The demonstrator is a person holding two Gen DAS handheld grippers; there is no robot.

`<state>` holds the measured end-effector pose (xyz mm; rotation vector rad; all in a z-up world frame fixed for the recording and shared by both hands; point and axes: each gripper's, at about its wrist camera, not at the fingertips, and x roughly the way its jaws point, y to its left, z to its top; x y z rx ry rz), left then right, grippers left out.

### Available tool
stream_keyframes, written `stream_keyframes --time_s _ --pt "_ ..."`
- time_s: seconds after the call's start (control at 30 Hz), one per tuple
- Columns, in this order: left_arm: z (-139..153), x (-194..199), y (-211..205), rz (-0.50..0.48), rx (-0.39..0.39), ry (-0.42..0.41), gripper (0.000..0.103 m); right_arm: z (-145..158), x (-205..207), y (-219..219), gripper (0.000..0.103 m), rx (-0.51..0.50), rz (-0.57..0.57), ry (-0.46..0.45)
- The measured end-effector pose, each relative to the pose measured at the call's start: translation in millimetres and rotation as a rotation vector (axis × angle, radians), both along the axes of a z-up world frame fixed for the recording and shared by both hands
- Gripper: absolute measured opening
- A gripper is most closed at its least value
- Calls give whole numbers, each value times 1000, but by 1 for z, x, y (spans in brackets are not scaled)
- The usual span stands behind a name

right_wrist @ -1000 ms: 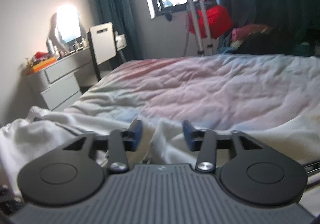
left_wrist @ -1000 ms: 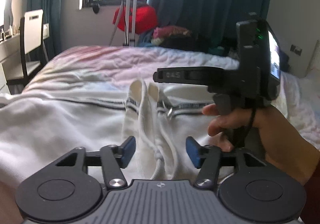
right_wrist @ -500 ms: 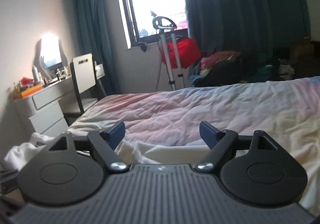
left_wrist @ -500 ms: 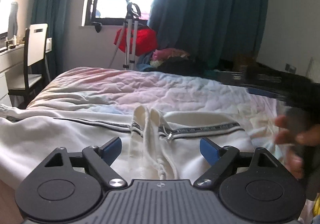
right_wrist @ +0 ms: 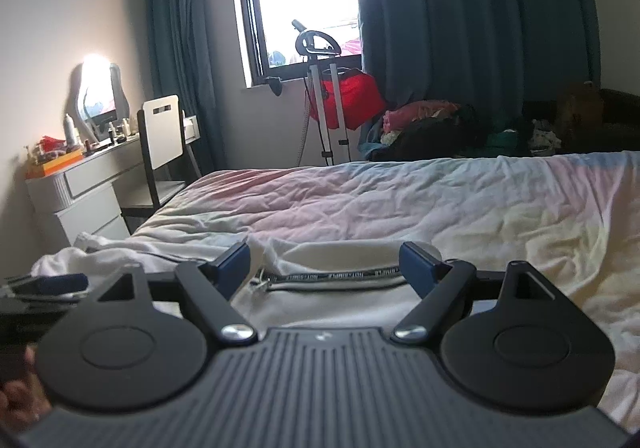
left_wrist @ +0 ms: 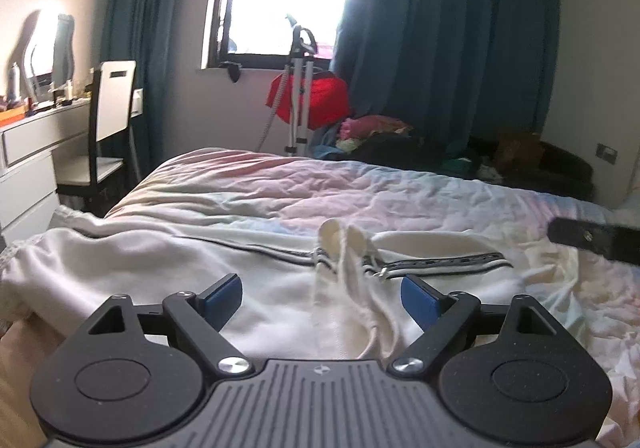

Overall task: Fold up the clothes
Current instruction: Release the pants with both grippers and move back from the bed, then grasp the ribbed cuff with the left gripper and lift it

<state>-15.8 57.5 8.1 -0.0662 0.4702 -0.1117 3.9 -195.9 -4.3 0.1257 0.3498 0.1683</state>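
A white garment with a black striped band and drawstrings [left_wrist: 280, 288] lies spread on the bed, its waistband bunched at the middle [left_wrist: 344, 244]. My left gripper [left_wrist: 322, 298] is open and empty, held just above the garment near its drawstrings. My right gripper [right_wrist: 326, 264] is open and empty over the garment's banded end [right_wrist: 332, 280]. A tip of the right gripper shows at the right edge of the left wrist view [left_wrist: 592, 238].
The bed has a wrinkled pastel quilt [left_wrist: 360, 188]. A white desk with a mirror [right_wrist: 80, 184] and a chair [right_wrist: 164, 144] stand at the left. A garment steamer [right_wrist: 324, 96], a red bag and a clothes pile [right_wrist: 440, 124] sit under the window.
Both grippers have opened wide and pulled back and up from the garment. The right gripper and hand have left the middle of the left wrist view.
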Motion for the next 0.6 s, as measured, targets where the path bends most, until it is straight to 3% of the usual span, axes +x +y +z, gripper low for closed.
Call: stream_keyframes --time_s 0.1,0.2,0.27,0.4,0.5,0.6 --pt "-1 4 8 38 -23 24 89 -10 -2 2 83 -3 11 11" --pt "-2 6 24 164 -49 33 91 -17 1 3 83 -3 1 32" --pt "-2 10 45 266 -95 58 93 -21 3 3 83 2 -15 43" --pt "-7 27 101 421 -269 148 93 -29 7 -1 83 13 -57 70" --pt "-11 34 131 545 -267 217 93 -34 7 -4 83 28 -73 83" --pt "-22 37 165 593 -418 307 93 -42 11 -4 83 33 -82 112"
